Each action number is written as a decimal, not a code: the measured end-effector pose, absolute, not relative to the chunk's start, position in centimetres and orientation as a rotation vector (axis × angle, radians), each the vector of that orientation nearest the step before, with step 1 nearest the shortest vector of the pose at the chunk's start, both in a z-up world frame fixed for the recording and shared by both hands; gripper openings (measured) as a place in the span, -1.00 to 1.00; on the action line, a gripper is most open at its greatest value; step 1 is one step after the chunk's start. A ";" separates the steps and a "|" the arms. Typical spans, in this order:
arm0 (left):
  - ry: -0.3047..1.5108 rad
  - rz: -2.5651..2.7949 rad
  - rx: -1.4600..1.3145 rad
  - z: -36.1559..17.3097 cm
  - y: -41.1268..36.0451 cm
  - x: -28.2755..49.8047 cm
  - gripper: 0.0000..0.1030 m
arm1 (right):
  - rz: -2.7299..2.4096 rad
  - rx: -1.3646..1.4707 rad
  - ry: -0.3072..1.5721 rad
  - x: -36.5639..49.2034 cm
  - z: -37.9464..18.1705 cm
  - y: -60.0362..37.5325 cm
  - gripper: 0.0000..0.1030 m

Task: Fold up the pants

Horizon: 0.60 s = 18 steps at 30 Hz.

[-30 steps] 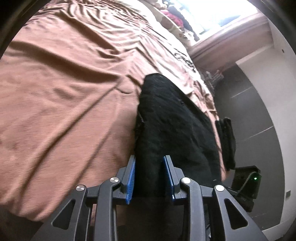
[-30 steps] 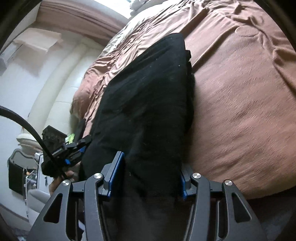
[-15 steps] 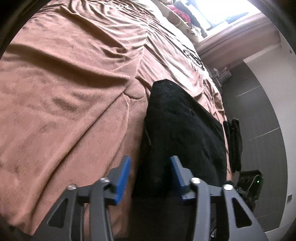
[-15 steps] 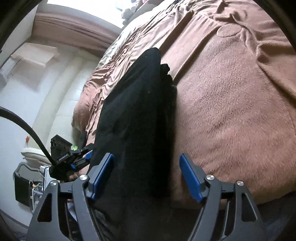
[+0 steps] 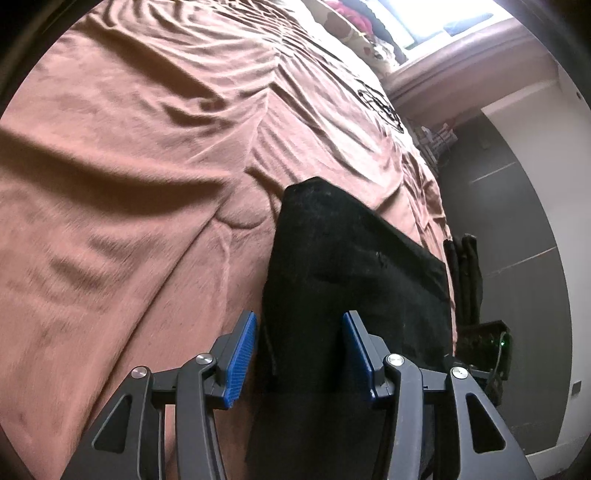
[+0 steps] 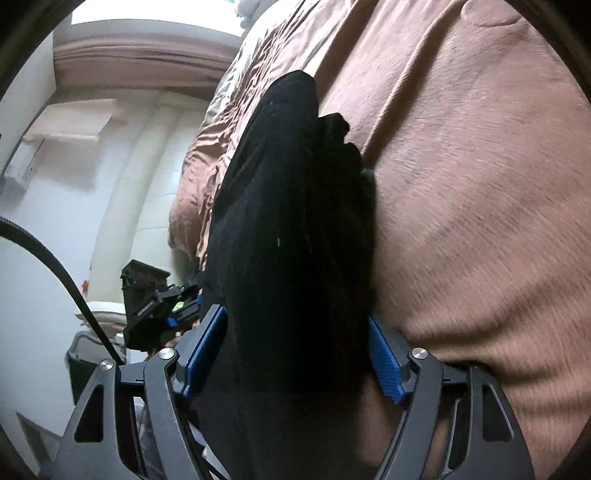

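Observation:
Folded black pants (image 5: 351,251) lie on a brown bed cover (image 5: 129,166), near its edge. My left gripper (image 5: 299,321) stands open astride the near end of the pants; its left pad is clear of the cloth and the right pad sits over it. In the right wrist view the same pants (image 6: 288,184) run away from the camera as a thick bundle. My right gripper (image 6: 295,314) is open wide around their near end, the cloth filling the gap between the blue pads. The left gripper (image 6: 155,302) shows at the left, beside the pants.
The brown bed cover (image 6: 480,184) spreads wide and wrinkled beyond the pants. Dark cloth (image 5: 465,266) hangs at the bed's edge above a grey floor (image 5: 517,221). Pillows and a bright window (image 5: 443,22) lie at the far end. A black cable (image 6: 55,266) crosses the left.
Both grippers have opened off the pants, which now rest on the bed. Both hands have slid along the near end of the pants, the right one also sinking lower.

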<state>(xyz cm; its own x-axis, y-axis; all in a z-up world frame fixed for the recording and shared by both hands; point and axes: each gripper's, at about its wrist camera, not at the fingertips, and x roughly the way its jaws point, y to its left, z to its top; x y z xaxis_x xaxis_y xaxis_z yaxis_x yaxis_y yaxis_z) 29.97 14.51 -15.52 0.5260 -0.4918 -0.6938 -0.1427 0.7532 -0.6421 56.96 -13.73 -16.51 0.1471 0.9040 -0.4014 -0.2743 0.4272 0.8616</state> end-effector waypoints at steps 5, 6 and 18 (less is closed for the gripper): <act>1.034 -0.239 -0.701 -15.8 14.5 32.2 -0.01 | 0.993 0.704 1.130 59.6 -17.0 -12.4 0.21; 1.035 -0.238 -0.699 -15.8 14.5 32.6 -0.01 | 0.995 0.704 1.137 60.0 -17.2 -12.3 0.19; 0.985 -0.252 -0.708 -15.1 15.2 33.3 -0.14 | 1.048 0.602 0.982 60.1 -15.8 -11.6 -0.30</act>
<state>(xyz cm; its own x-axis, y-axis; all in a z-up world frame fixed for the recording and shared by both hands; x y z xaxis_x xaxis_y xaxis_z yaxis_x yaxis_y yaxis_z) 33.25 15.16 -15.13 0.5458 -0.4985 -0.6735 -0.1139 0.7522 -0.6490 60.05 -11.59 -15.81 0.1609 0.9133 -0.3741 -0.4322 0.4060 0.8052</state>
